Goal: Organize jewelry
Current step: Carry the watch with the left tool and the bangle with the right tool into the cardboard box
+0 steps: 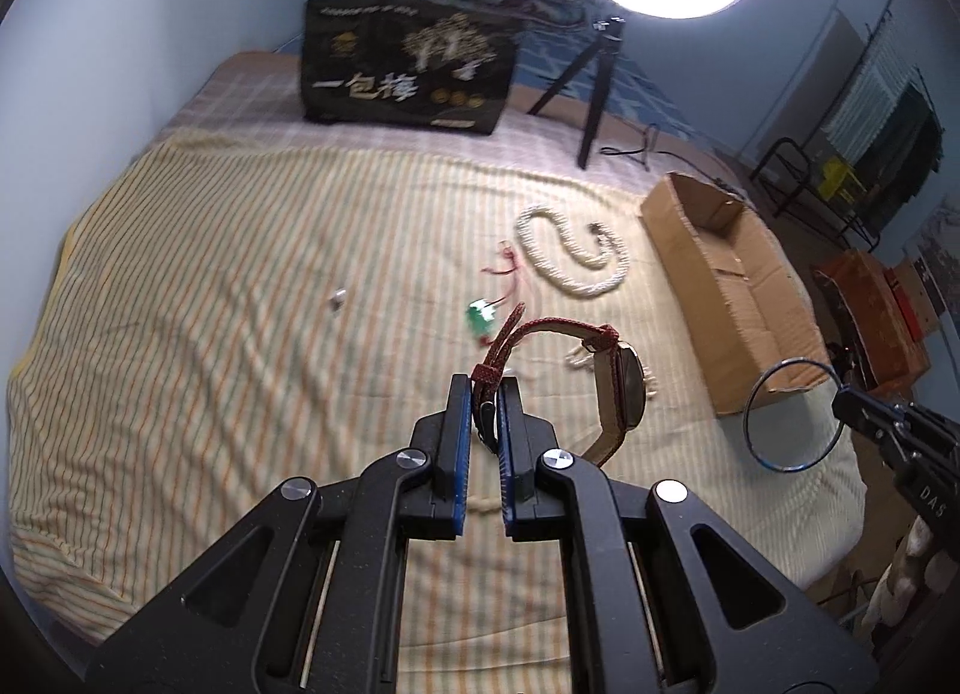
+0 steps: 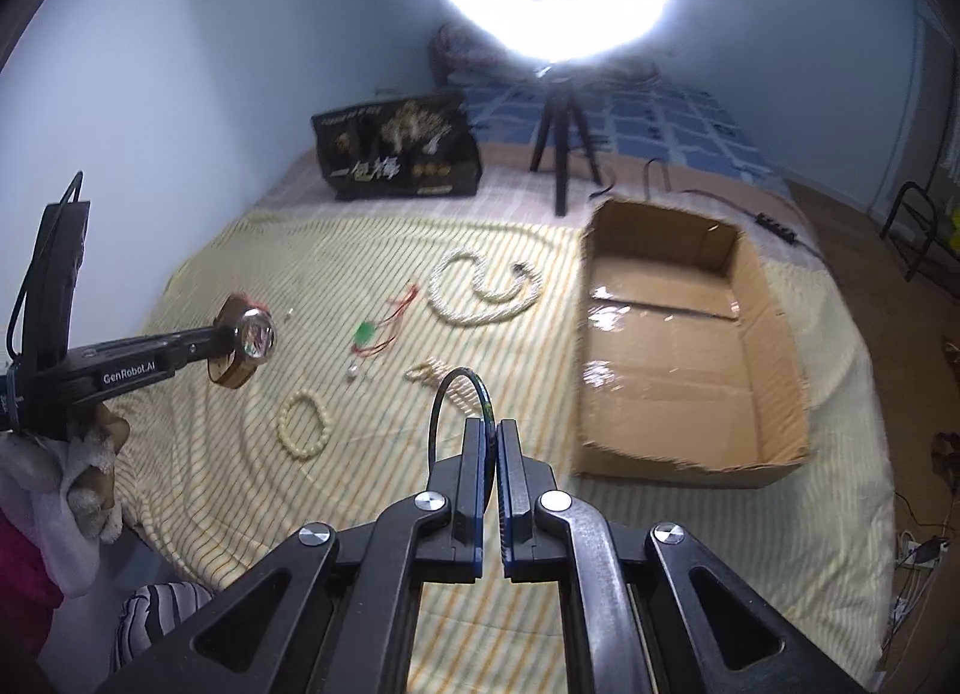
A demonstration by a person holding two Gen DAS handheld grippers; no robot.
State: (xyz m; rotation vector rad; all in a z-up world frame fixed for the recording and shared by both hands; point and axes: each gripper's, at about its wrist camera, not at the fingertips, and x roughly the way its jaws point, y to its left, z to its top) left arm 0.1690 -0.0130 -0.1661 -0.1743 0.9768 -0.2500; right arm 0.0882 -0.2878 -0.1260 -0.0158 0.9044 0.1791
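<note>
My left gripper (image 1: 485, 388) is shut on the red strap of a wristwatch (image 1: 624, 394) and holds it above the striped bedspread (image 1: 240, 334); the watch also shows in the right wrist view (image 2: 252, 337). My right gripper (image 2: 492, 427) is shut on a thin dark bangle (image 2: 459, 394), held above the bed left of the open cardboard box (image 2: 678, 352); the bangle also shows in the left wrist view (image 1: 792, 415). A long white bead necklace (image 2: 480, 292), a green pendant on red cord (image 2: 366, 334), a cream bead bracelet (image 2: 303, 424) and a small beaded piece (image 2: 426, 373) lie on the bed.
A black printed bag (image 2: 399, 160) and a ring light on a tripod (image 2: 561, 154) stand at the far end of the bed. A small pale item (image 1: 337, 298) lies on the left of the bedspread. Floor and a chair are to the right.
</note>
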